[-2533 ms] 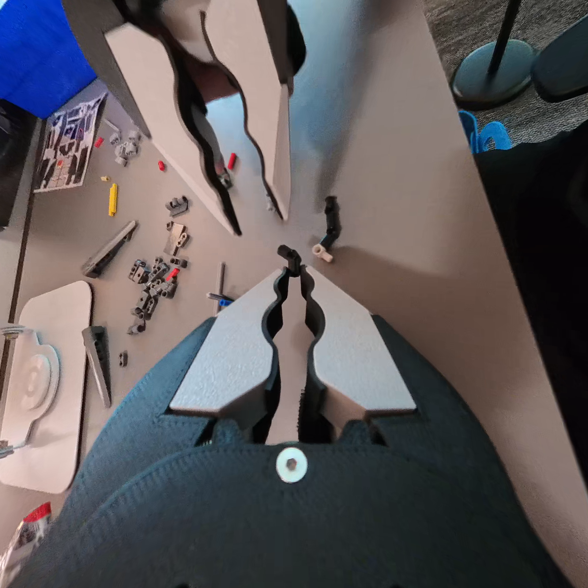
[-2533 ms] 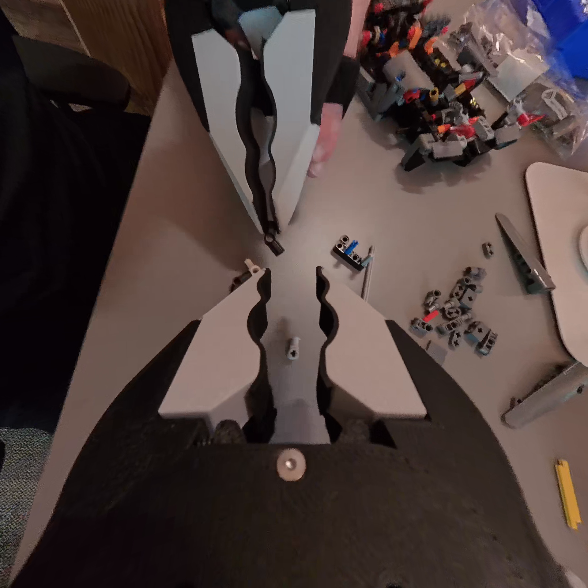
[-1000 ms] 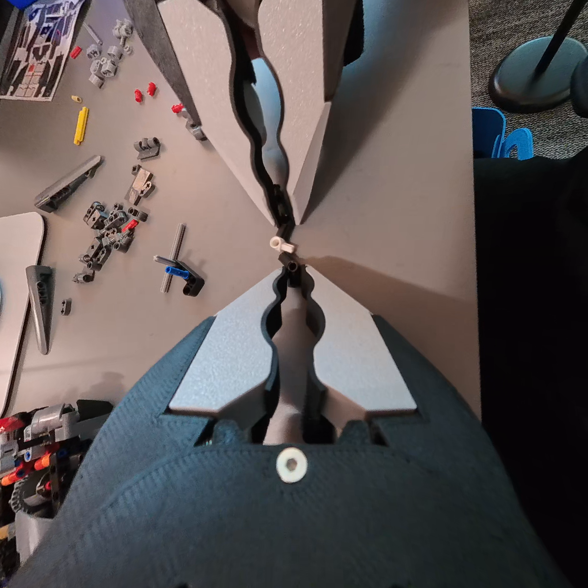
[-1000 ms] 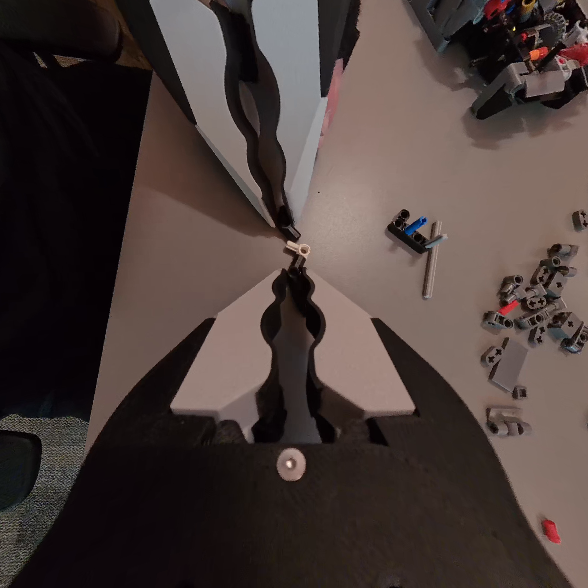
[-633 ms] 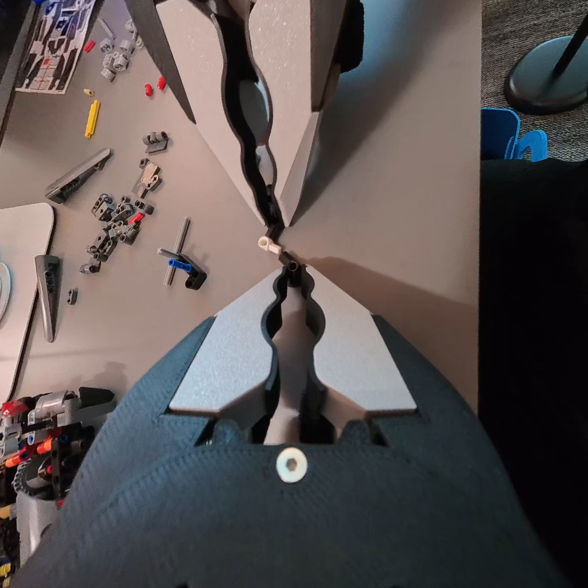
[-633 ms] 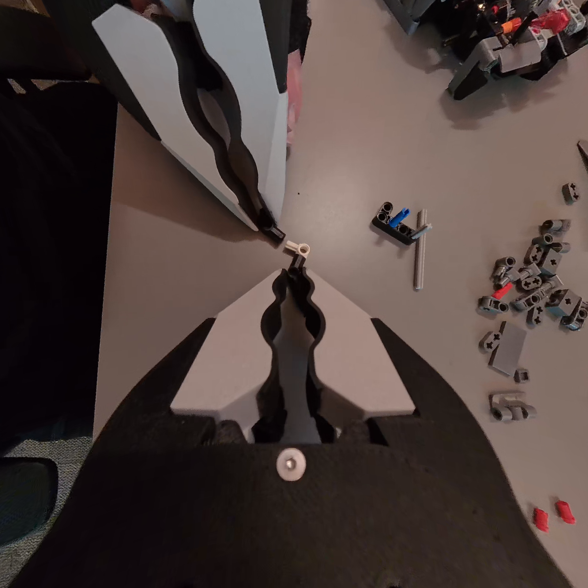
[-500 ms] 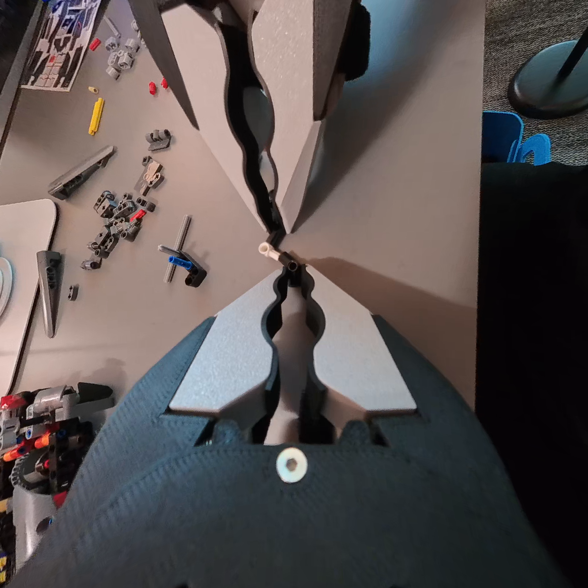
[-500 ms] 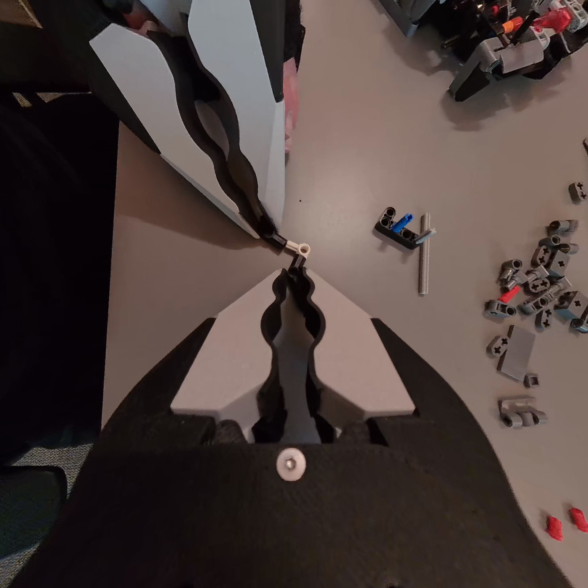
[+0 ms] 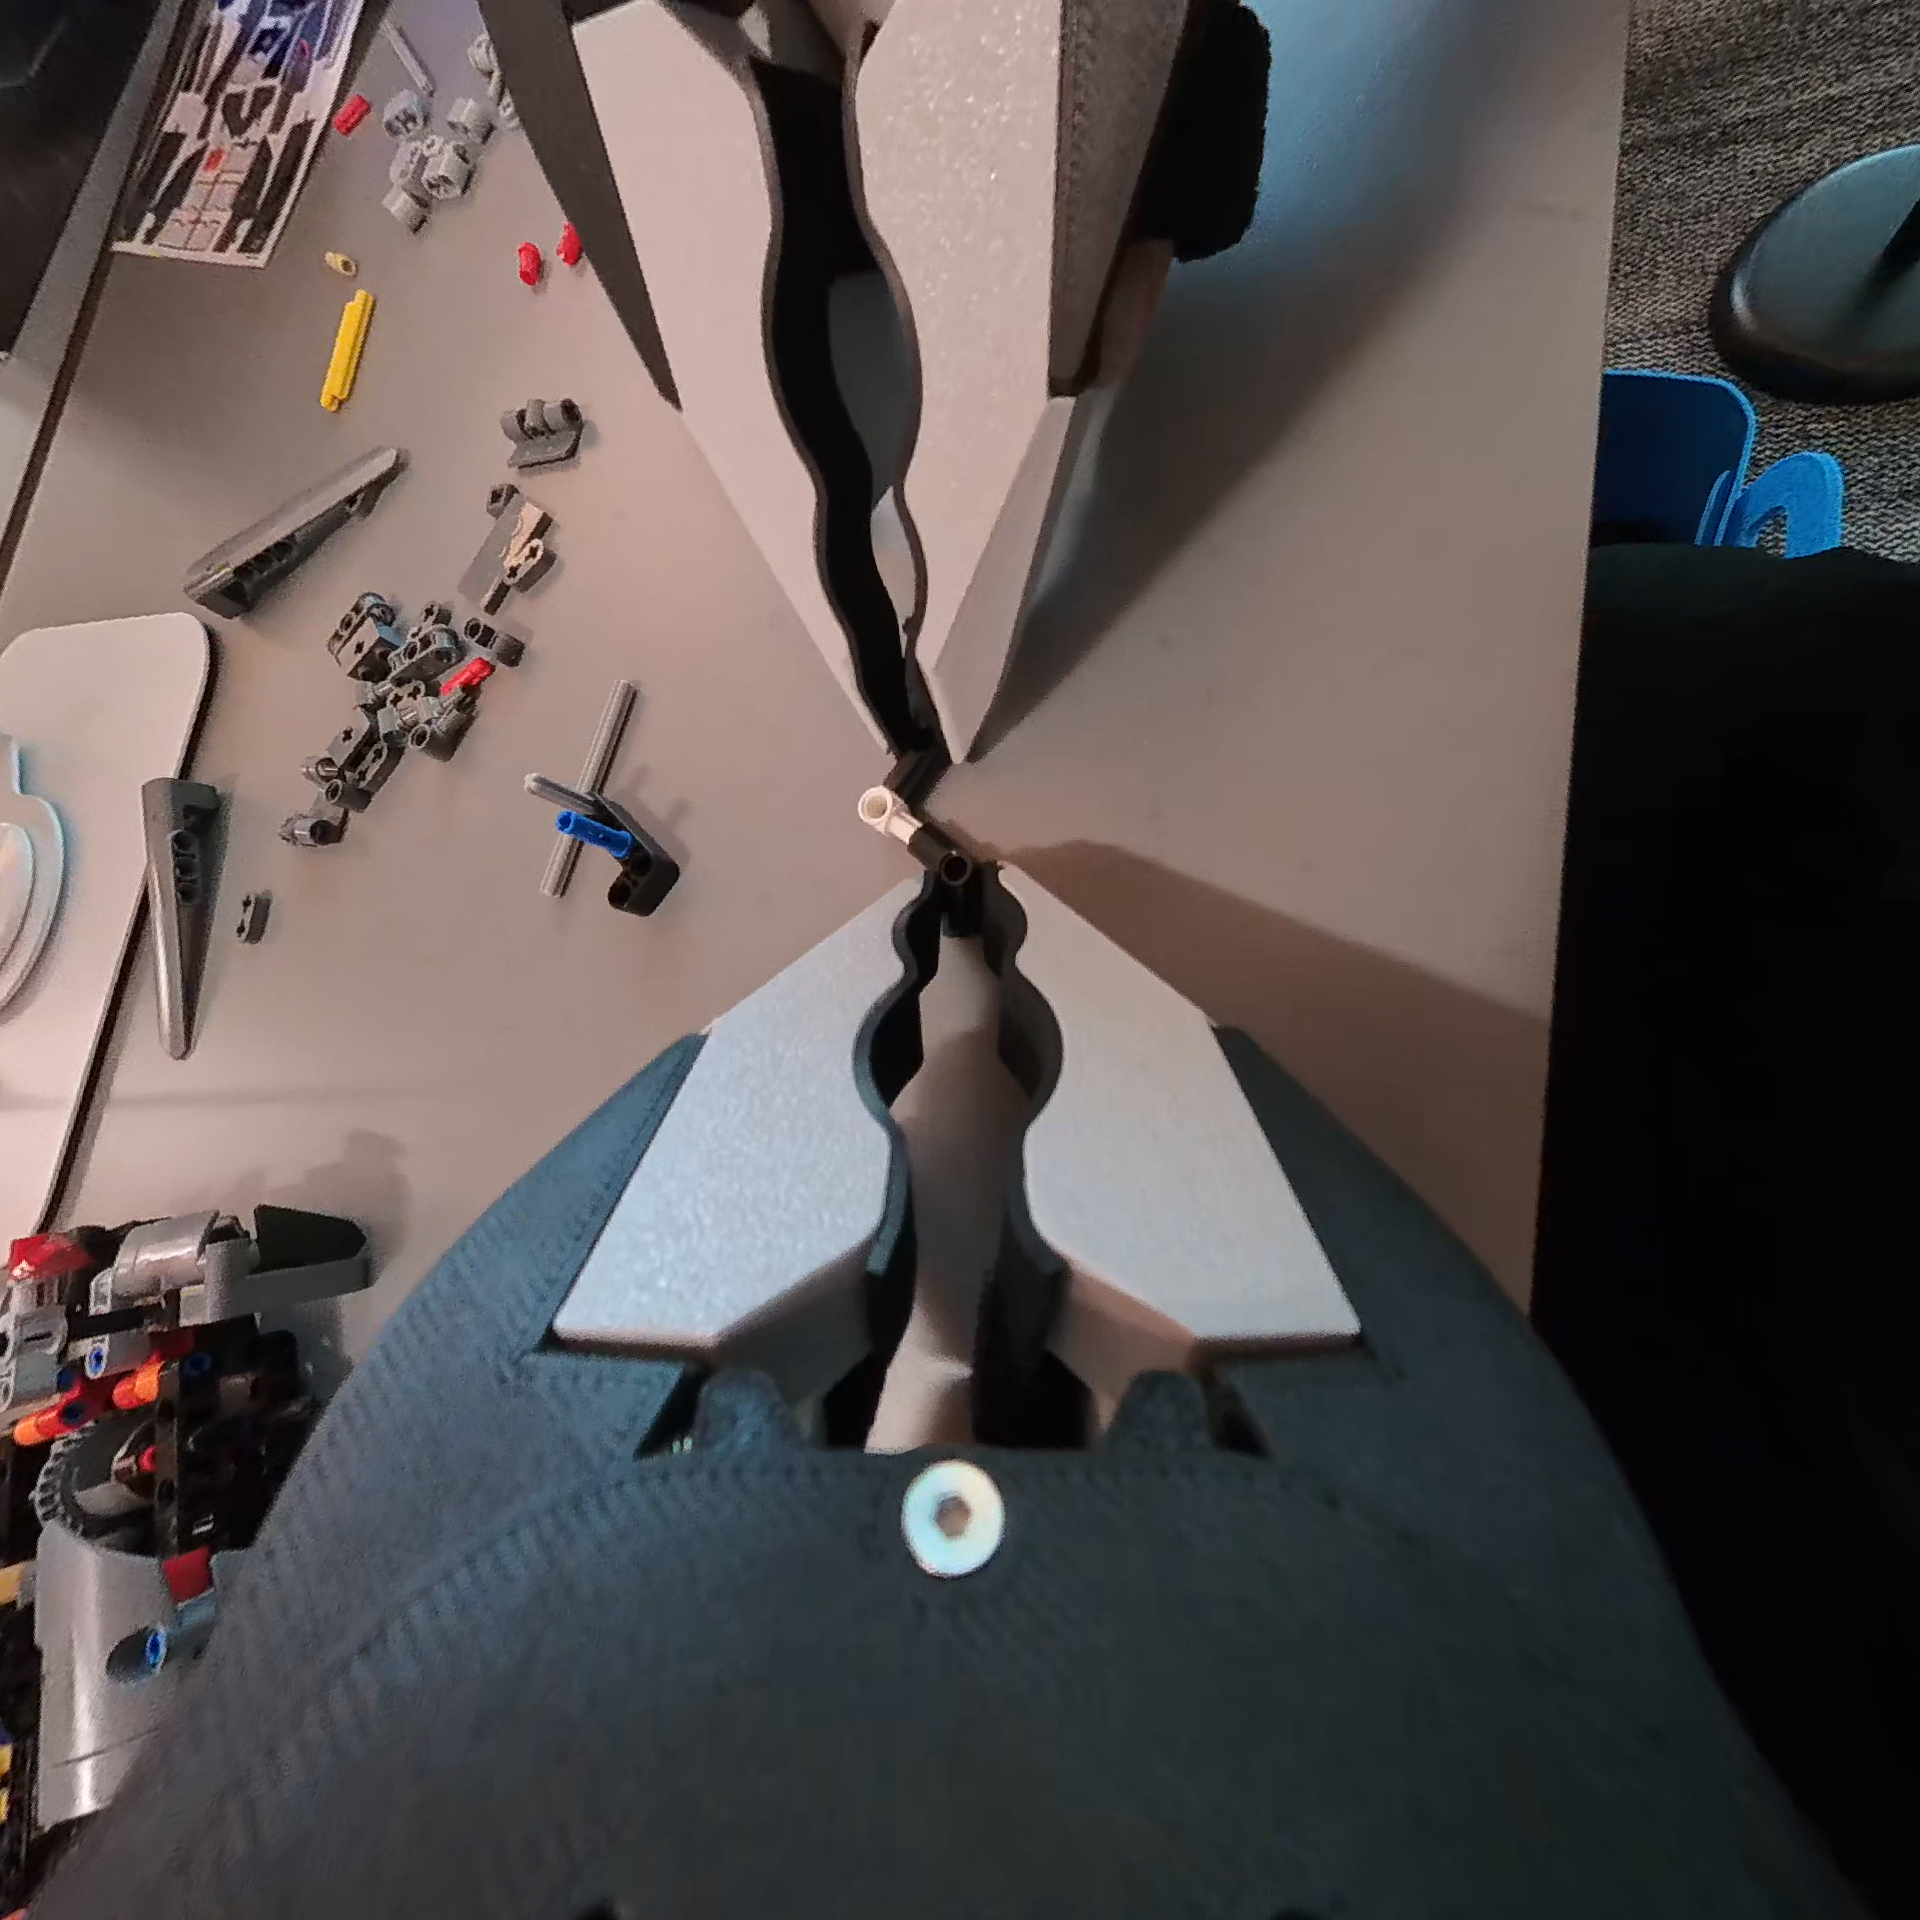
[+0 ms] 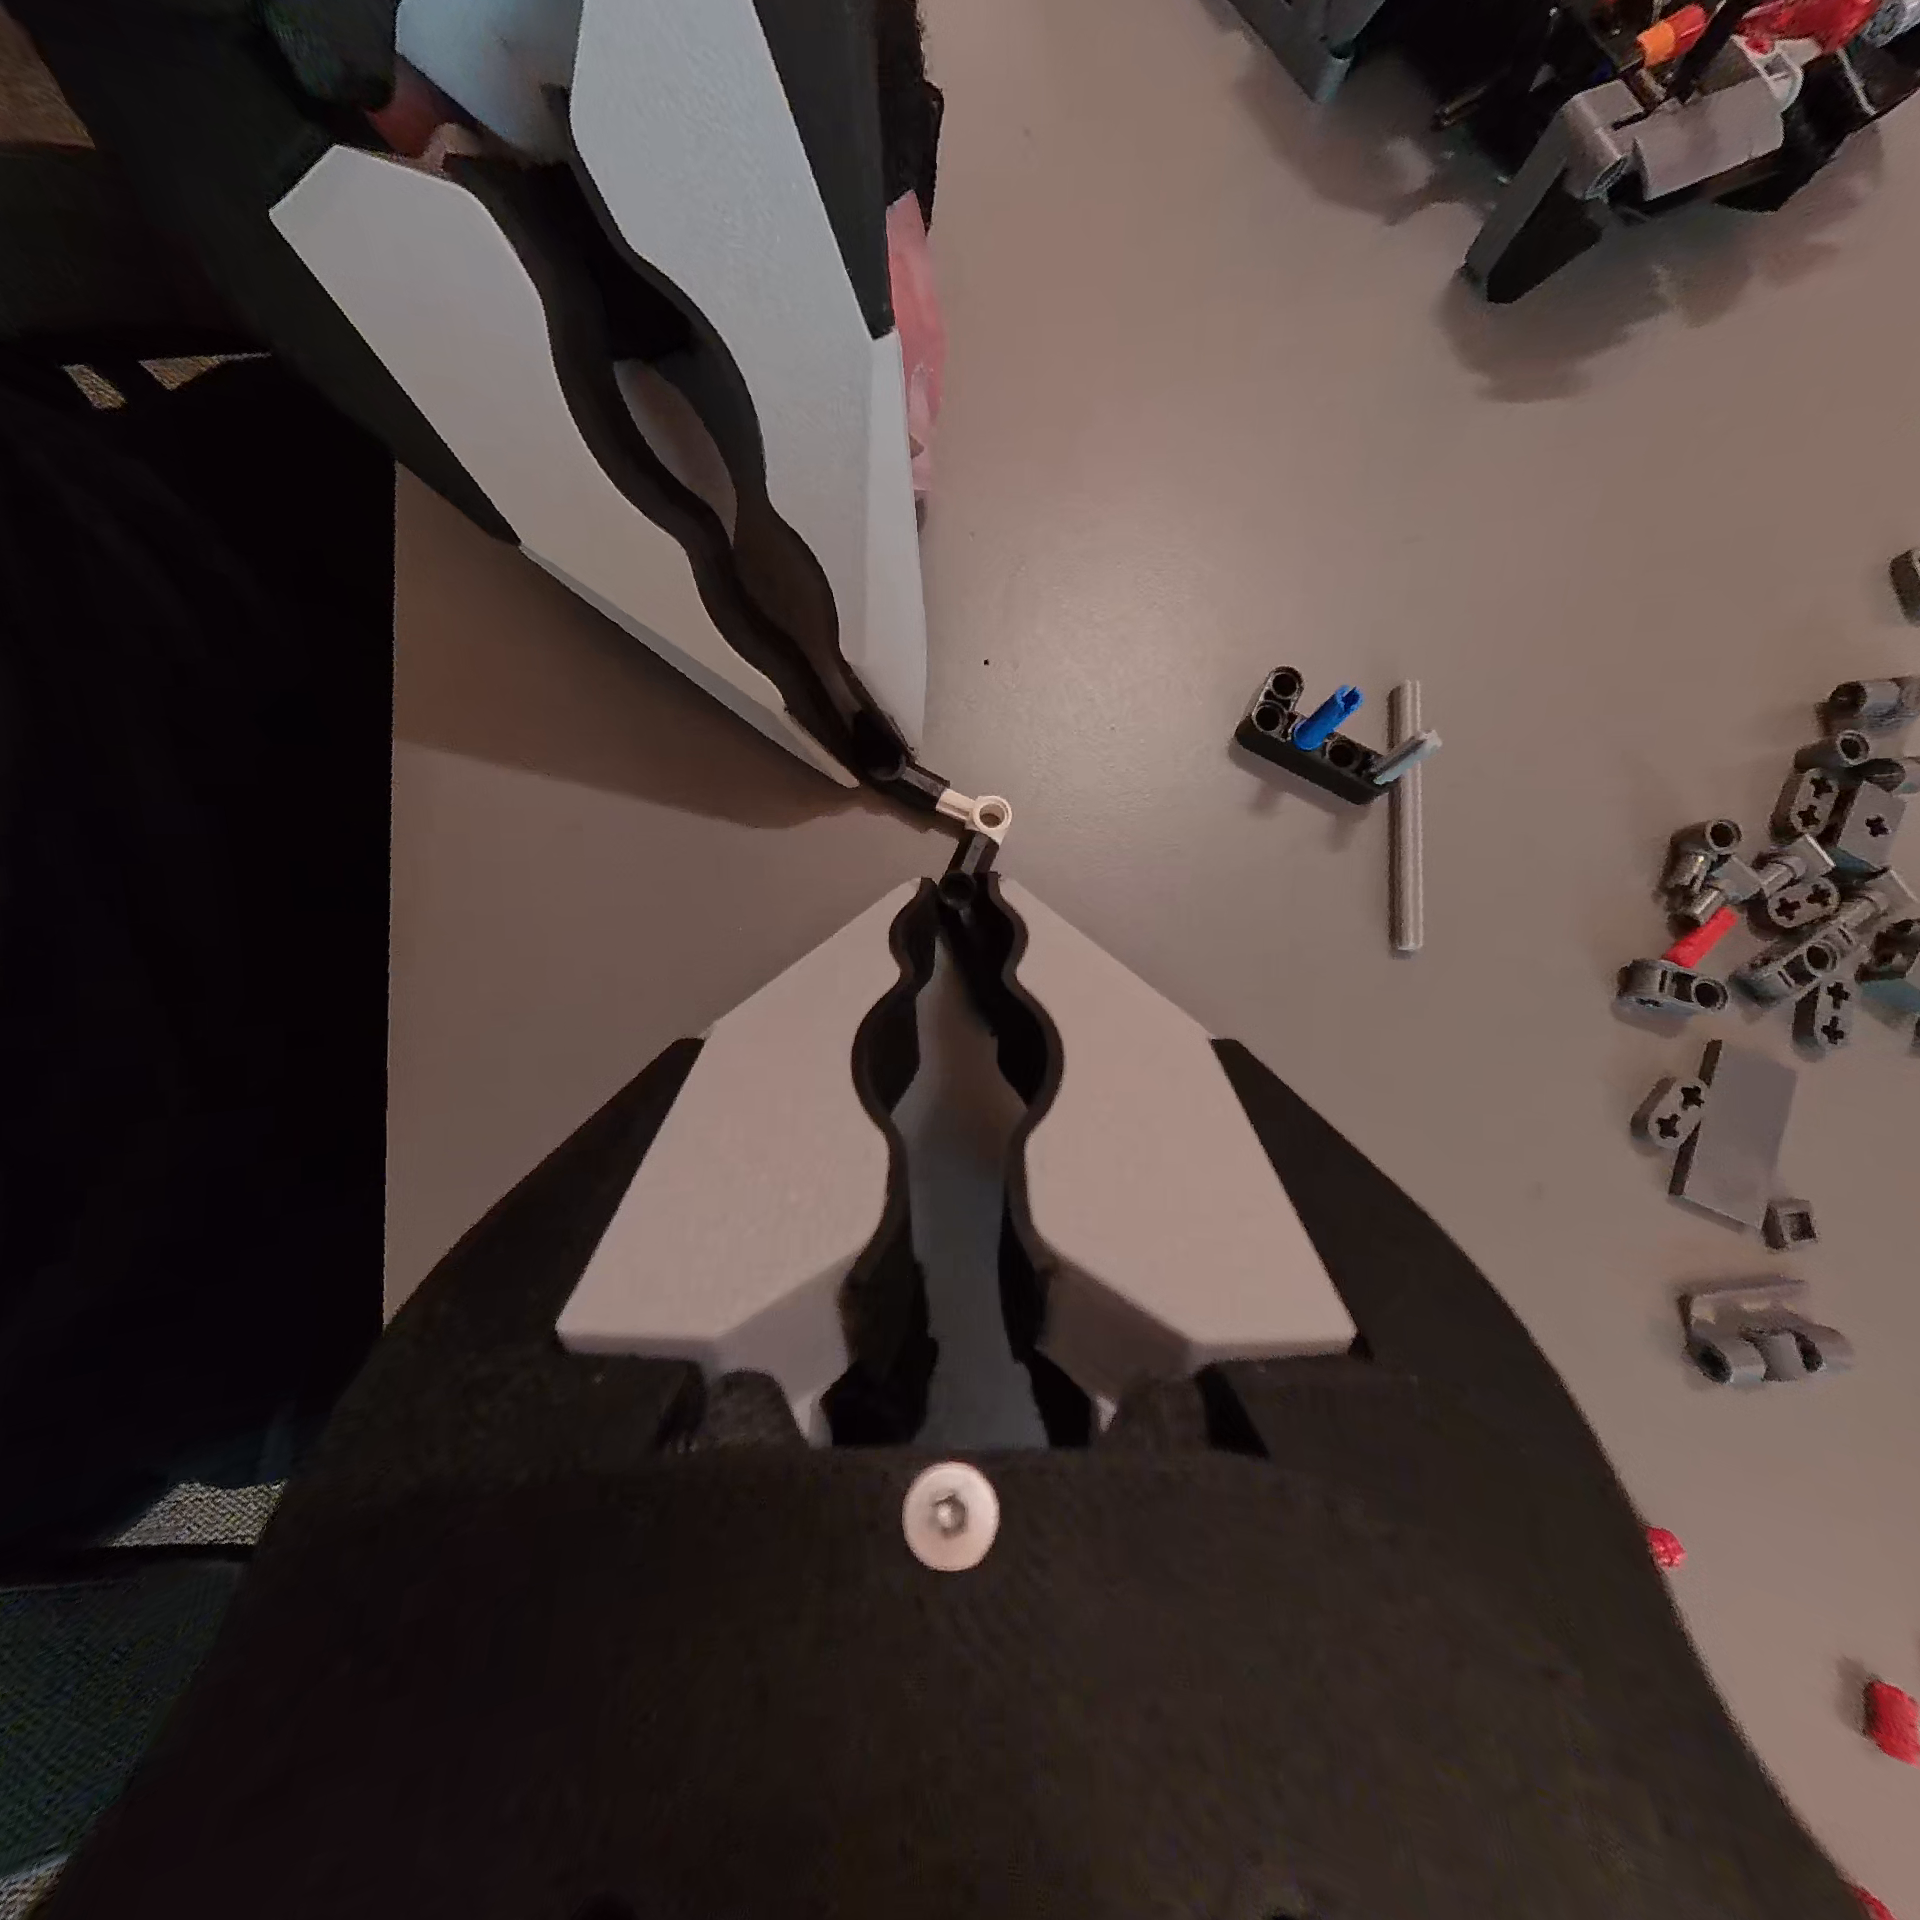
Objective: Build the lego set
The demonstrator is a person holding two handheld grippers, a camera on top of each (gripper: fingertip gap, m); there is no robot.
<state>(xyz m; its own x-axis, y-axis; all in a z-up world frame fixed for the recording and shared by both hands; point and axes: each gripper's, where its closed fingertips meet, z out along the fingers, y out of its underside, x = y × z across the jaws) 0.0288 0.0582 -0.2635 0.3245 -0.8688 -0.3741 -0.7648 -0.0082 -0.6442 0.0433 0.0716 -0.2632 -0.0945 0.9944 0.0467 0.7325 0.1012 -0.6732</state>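
Black connector pieces (image 9: 954, 883) meet tip to tip above the grey counter (image 9: 1299, 727), joined through a small white pin connector (image 9: 885, 811). The left gripper (image 9: 958, 902) has its fingers (image 9: 831, 997) drawn narrow, pressed on a short black piece with a round hole at its end. Opposite, the right gripper (image 10: 958, 902) likewise clamps a slim black piece (image 10: 961, 894) between narrow fingers (image 10: 1091, 997), its tip touching the white connector (image 10: 982, 812). To one side on the counter lie a black angled beam with a blue pin (image 10: 1311, 736), just beside a grey axle rod (image 10: 1406, 816), and farther off a cluster of loose grey pieces (image 10: 1808, 914). A partly built grey and black model (image 10: 1662, 125) stands well apart, near the counter's far side.
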